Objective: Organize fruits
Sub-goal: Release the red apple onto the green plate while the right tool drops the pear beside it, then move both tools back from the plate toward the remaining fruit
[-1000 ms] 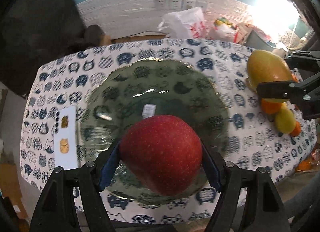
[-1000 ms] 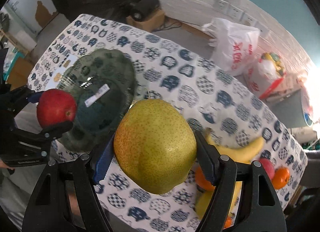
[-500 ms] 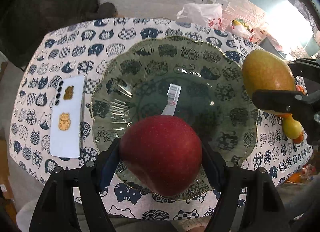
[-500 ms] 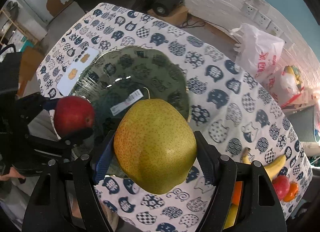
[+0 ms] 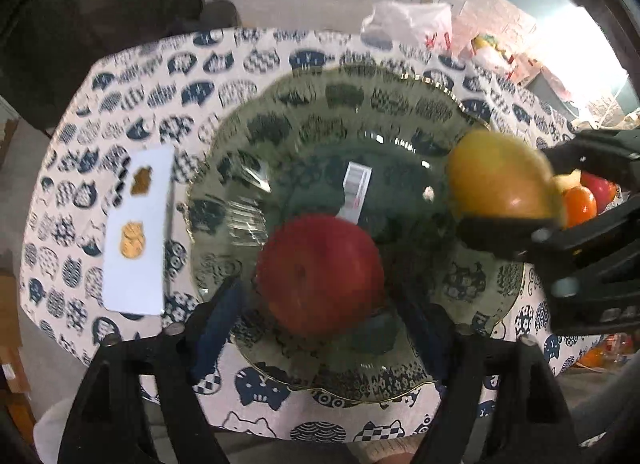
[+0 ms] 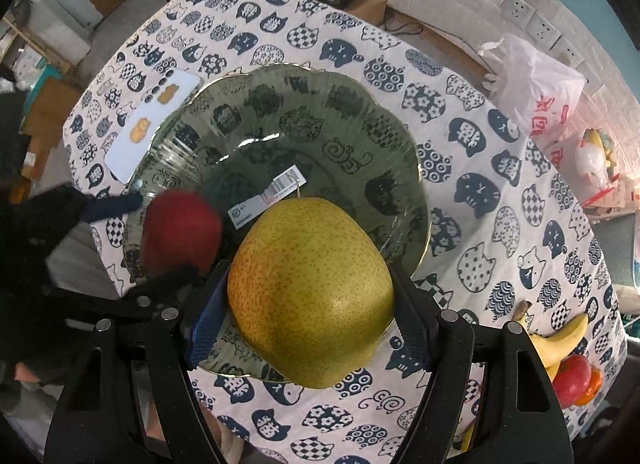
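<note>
A red apple (image 5: 320, 276), blurred, lies low over the near part of the green glass plate (image 5: 360, 76). My left gripper (image 5: 320, 304) hangs above it, its jaws opening, and the blue pads stand clear of the apple on both sides. My right gripper (image 6: 310, 316) is shut on a big yellow-green pear (image 6: 310, 288) over the plate's near right rim (image 6: 420, 184). In the right wrist view the apple (image 6: 180, 232) shows at the left between the left gripper's black fingers. In the left wrist view the pear (image 5: 500, 176) hangs at the plate's right side.
A white phone (image 5: 136, 236) lies on the cat-print cloth left of the plate. A banana (image 6: 560, 336) and red and orange fruits (image 6: 576, 380) are heaped at the table's right end. A white plastic bag (image 6: 536, 92) sits behind the table.
The left jaws have spread and the apple has dropped out of their grip toward the plate. The right gripper has carried the pear leftward, from over the cloth to over the plate.
</note>
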A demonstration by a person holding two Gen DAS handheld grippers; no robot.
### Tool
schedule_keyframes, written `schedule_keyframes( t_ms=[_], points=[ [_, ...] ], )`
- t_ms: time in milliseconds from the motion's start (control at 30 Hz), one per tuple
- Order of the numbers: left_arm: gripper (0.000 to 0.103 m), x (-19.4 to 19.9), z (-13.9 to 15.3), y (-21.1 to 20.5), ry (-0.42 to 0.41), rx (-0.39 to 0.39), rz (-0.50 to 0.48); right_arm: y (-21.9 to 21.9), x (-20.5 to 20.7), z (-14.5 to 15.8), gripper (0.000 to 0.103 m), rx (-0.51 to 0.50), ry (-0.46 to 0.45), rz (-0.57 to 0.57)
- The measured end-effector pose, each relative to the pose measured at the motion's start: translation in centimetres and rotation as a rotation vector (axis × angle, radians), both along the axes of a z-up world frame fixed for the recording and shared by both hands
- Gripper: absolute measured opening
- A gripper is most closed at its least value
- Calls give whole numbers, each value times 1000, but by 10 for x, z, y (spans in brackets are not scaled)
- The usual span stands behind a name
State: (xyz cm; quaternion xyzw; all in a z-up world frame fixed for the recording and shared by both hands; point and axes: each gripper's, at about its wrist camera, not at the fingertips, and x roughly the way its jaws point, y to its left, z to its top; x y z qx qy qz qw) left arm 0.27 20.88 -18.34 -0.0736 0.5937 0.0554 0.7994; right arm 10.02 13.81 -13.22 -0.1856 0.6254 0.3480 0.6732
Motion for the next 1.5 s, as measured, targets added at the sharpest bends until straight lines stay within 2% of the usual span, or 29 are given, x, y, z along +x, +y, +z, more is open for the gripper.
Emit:
schedule_keyframes(
  t_ms=[267,400,567,900,1133,1267,1500],
  points=[
    [85,-6,7,3,-9,5,9,1,0,-7,76,-3,27,-17],
    [85,-12,13,2,-22,13,-1,-1,5,7,79,50,11,-45],
    [85,-14,27,-6,-50,29,-15,-13,9,21,79,66,-9,-84],
    [85,-14,64,-28,-121,9,-51,-72,12,62,81,47,-138,-189],
    [85,-11,94,-56,-183,51,-101,-118,5,99,82,56,-240,-240],
    [85,-11,109,-71,-206,29,-124,-144,-2,119,84,80,-286,-259],
    [86,-10,136,-97,-276,50,-166,-181,-17,154,85,125,-371,-283]
  ],
)
